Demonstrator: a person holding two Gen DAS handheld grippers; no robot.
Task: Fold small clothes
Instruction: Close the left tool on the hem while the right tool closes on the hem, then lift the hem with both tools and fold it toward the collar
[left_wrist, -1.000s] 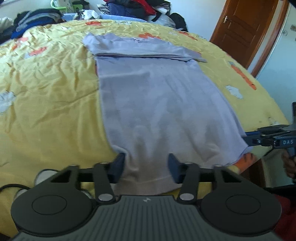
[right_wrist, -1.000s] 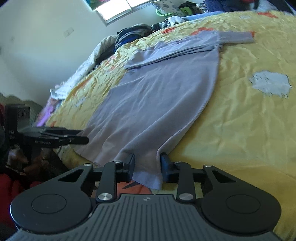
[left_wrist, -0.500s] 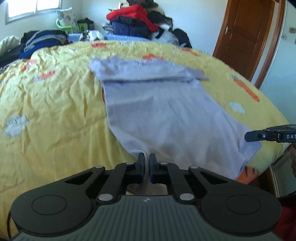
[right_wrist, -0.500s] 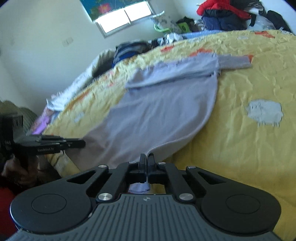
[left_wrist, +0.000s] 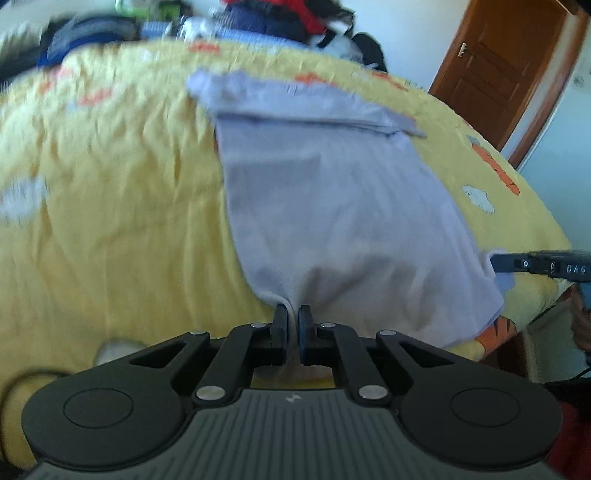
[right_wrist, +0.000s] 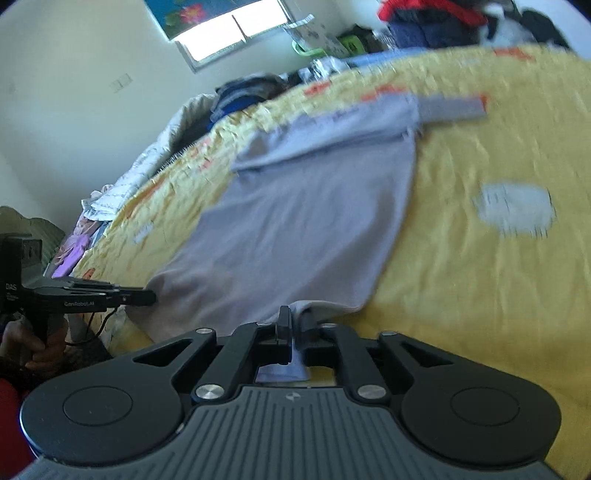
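Note:
A grey long-sleeved shirt (left_wrist: 332, 192) lies flat on the yellow bedspread (left_wrist: 110, 192), sleeves folded across its far end. My left gripper (left_wrist: 292, 314) is shut on the shirt's near hem at one corner. My right gripper (right_wrist: 295, 317) is shut on the other hem corner of the shirt (right_wrist: 303, 221). Each gripper shows in the other's view: the right gripper (left_wrist: 496, 263) at the shirt's right edge, the left gripper (right_wrist: 147, 296) at its left edge. Both hem corners are lifted a little off the bed.
Piles of clothes (left_wrist: 280, 18) lie at the far side of the bed. A brown door (left_wrist: 498, 66) stands at the right. A window (right_wrist: 232, 29) is on the far wall. The bed edge (left_wrist: 509, 325) drops off near me.
Both grippers closed from open onto the shirt's near hem corners, then lifted and moved forward, bunching the hem; the views are blurred with motion.

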